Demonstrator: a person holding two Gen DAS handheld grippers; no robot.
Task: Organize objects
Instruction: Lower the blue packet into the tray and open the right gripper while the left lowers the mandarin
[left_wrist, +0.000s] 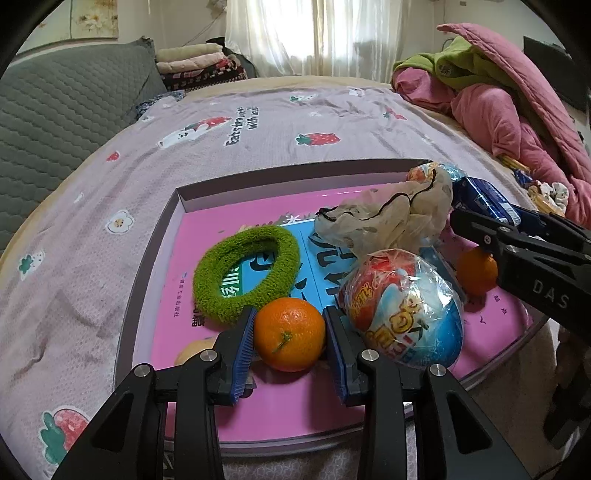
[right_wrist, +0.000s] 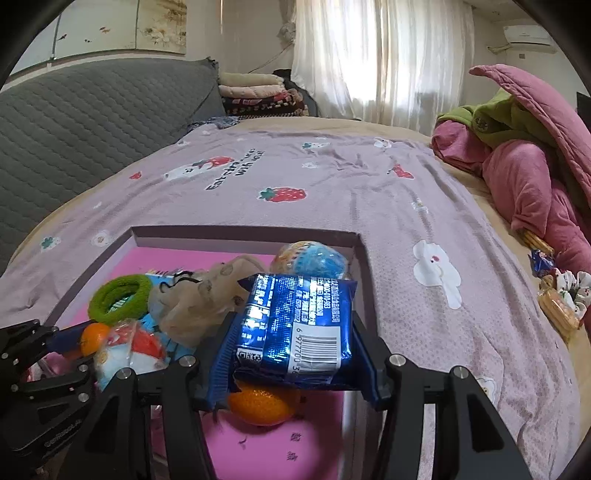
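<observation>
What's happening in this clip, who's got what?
A person is sorting small items into a shallow box on a bed. The left gripper has its fingers around an orange in the box. The right gripper holds a blue snack packet above a second orange.

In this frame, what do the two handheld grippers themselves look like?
Both, the left gripper and right gripper, are matte black angular frames with triangular cut-outs, round silver bolt heads and ribbed blue finger pads. White lettering marks the right gripper's side. No cables or sleeves visible.

Orange (left_wrist: 290, 334) and blue packet (right_wrist: 295, 325) gripped above pink-floored box (left_wrist: 177, 206)
</observation>
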